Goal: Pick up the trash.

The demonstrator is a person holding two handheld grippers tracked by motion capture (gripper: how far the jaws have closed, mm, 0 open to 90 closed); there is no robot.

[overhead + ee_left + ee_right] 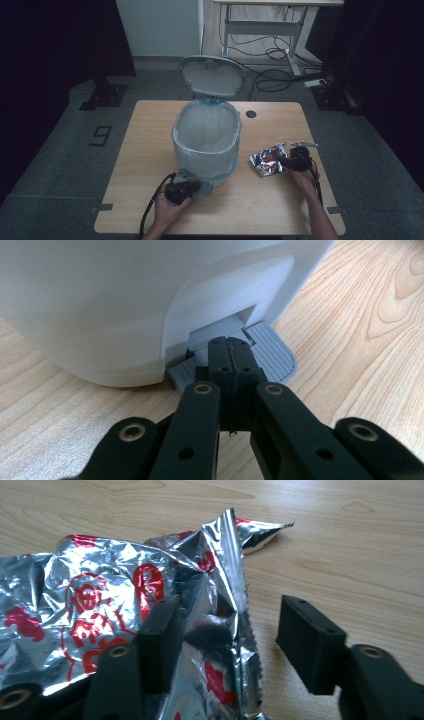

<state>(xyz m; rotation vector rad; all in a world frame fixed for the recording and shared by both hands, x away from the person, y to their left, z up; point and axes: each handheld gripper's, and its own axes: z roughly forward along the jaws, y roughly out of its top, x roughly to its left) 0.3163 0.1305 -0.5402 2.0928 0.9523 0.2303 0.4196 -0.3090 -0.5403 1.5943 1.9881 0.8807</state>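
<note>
Wooden tabletop (150, 130), dim room. A white pedal bin (206, 142) stands near the middle of it, lid (212, 75) tipped up and back. The bin is lined with a pale translucent bag (205, 131) folded over the rim; inside, only the liner can be made out, and whether anything lies at the bottom cannot be told.

Left gripper (231, 357) sits low at the bin's near base, held by the person's left hand (168, 209). Its fingers are pressed together with no gap between them, tips resting on the grey ribbed foot pedal (272, 350) where it comes out of the slot in the bin's base. Nothing is held between them.

Right gripper (225, 635) lies at the right side of the tabletop, well apart from the bin. Its fingers stand spread wide, astride the serrated edge of a crumpled silver foil wrapper (90, 600) with red print. The wrapper lies flat on the wood, outside the bin; the left finger overlaps the foil, the right finger is clear of it over bare wood.

A small round hole (251, 114) marks the tabletop behind the bin.
</note>
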